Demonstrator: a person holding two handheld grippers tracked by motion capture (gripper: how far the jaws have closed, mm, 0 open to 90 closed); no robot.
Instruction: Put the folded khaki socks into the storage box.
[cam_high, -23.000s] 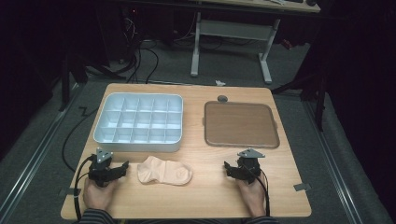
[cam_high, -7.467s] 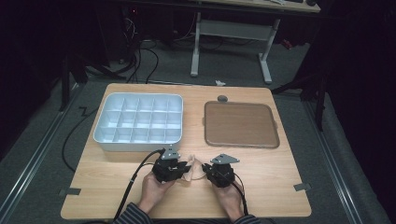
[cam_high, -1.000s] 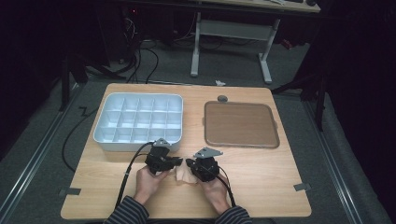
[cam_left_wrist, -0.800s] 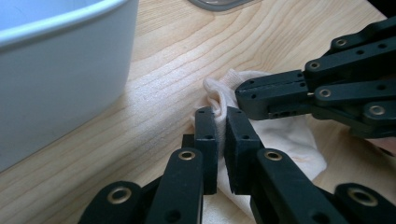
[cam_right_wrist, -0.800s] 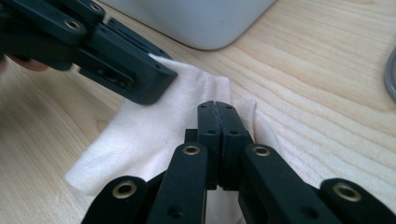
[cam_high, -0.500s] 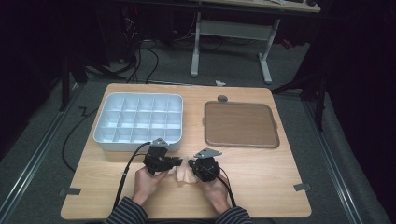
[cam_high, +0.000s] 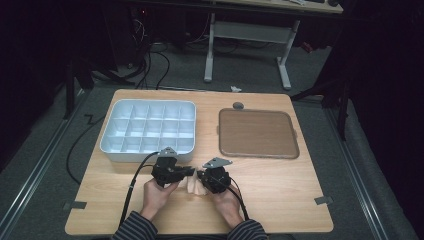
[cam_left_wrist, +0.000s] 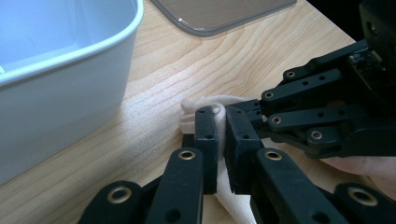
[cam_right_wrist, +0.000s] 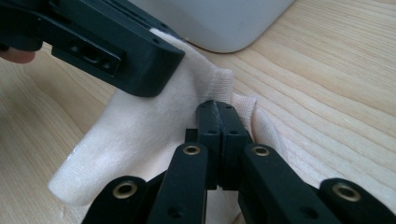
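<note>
The left gripper (cam_left_wrist: 221, 140) is pinched tight on a soft cream-white cloth sock (cam_right_wrist: 140, 135). The right gripper (cam_right_wrist: 218, 135) is squeezed shut on the same sock too. The sock lies on the light wooden table (cam_high: 280, 185), just beside the white plastic box with many little compartments (cam_high: 150, 127).

dark room, grey floor (cam_high: 45, 150), white desk frame (cam_high: 250, 35)

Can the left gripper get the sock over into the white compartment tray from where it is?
Probably yes. The left gripper is shut on the sock, the tray sits just beyond with bare table between, but the right gripper also clamps the sock and would need to let go or follow.
</note>
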